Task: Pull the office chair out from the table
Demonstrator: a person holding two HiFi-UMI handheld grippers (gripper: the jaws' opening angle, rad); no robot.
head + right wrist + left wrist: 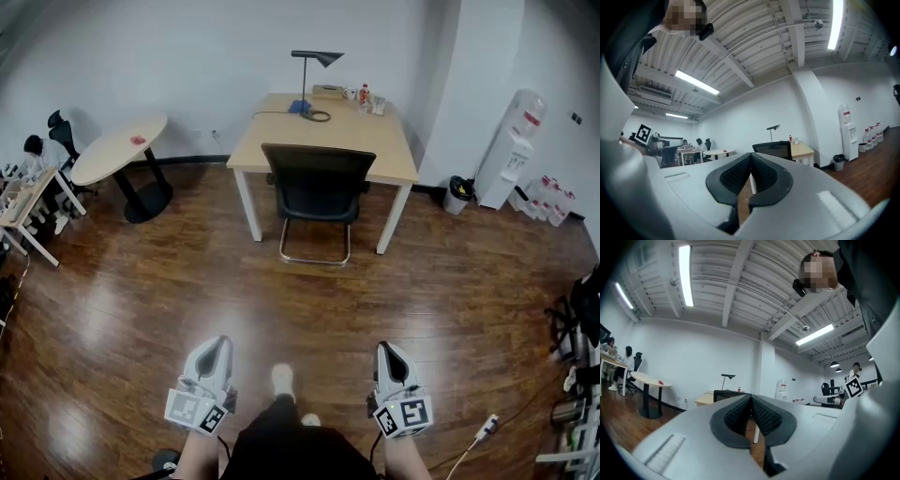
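Observation:
A black office chair (pixel 318 190) with a chrome sled base stands tucked under the front edge of a light wooden table (pixel 322 138). Both grippers are far from it, low in the head view near the person's body. My left gripper (pixel 217 344) is shut with nothing in it, and my right gripper (pixel 387 350) is shut and empty too. Each points level toward the chair. The chair's back (pixel 725 393) shows just over the left gripper (pixel 751 399). The same chair back (pixel 772 150) appears beyond the right gripper (pixel 751 157).
A desk lamp (pixel 315 62), bottles and cups stand on the table. A round white table (pixel 117 147) is at left, with people seated at desks further left. A water dispenser (pixel 511 145) and a bin (pixel 458 194) are at right. Wooden floor lies between me and the chair.

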